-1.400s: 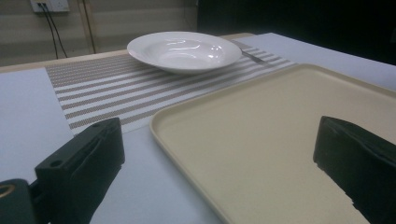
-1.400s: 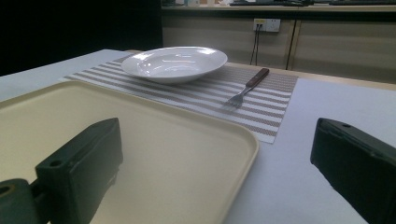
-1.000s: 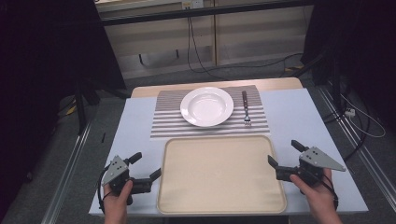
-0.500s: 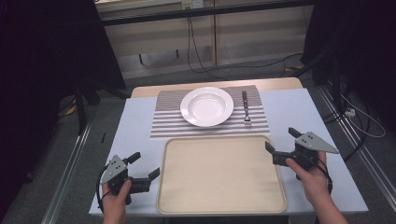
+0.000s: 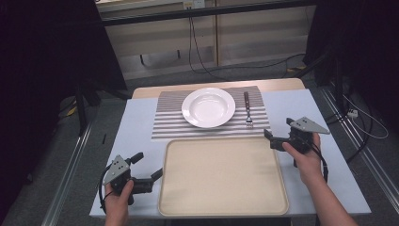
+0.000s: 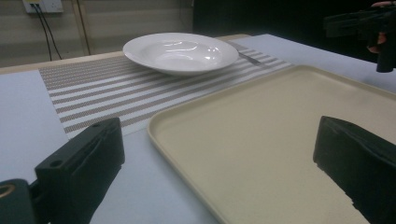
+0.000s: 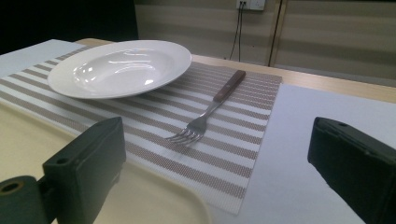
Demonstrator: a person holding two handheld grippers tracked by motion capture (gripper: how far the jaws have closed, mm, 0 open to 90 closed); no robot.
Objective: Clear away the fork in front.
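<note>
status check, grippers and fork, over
Both grippers open, left by tray, right near fork. Fork flat on mat, untouched. Nothing in the way.

Left gripper [image 5: 149,166], held in the left hand [image 5: 117,195] near the counter's front left corner, jaws spread wide. Right gripper [image 5: 280,133], held in the right hand [image 5: 301,153] toward the right edge, jaws likewise spread, forearm entering from the front.

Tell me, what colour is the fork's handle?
Dark brown, like wood. The fork has a silvery metal head, and the right gripper view shows it best.
</note>
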